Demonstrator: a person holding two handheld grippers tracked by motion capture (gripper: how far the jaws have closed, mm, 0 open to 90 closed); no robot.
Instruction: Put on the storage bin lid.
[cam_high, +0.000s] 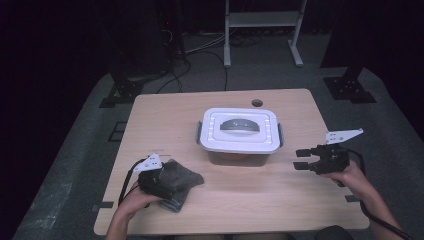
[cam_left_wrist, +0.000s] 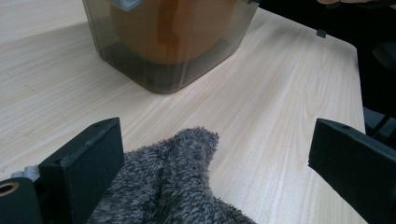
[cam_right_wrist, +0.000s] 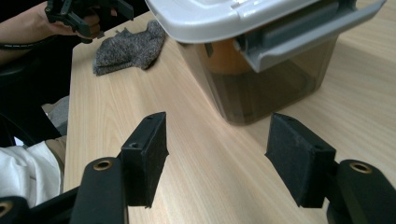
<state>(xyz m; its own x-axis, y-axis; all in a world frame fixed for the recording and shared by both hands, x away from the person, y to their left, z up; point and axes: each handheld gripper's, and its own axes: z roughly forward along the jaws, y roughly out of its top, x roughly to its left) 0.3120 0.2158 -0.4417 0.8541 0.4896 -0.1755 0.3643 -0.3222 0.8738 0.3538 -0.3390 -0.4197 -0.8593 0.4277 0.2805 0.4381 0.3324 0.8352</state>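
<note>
Right gripper view: fingers (cam_right_wrist: 299, 158) wide, empty.

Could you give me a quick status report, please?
Left gripper open over grey fuzzy cloth. Right gripper open, facing white-lidded translucent box. Nothing between.

2 black tools (cam_high: 306, 159); grey 3-cornered plates; black cables; bare forearms

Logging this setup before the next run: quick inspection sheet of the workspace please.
Surface: light wooden table, round hole near far edge.
Job's things: lidded box, white lid on, side latches down, something orange inside; grey cloth crumpled at near left.
Clutter: nothing seen.
Grippers: left gripper open over the cloth; right gripper open, apart from the box, facing its latch side.
Cables: one cable trails from the right gripper.
Surroundings: dark room, grey floor, metal frame legs behind.
</note>
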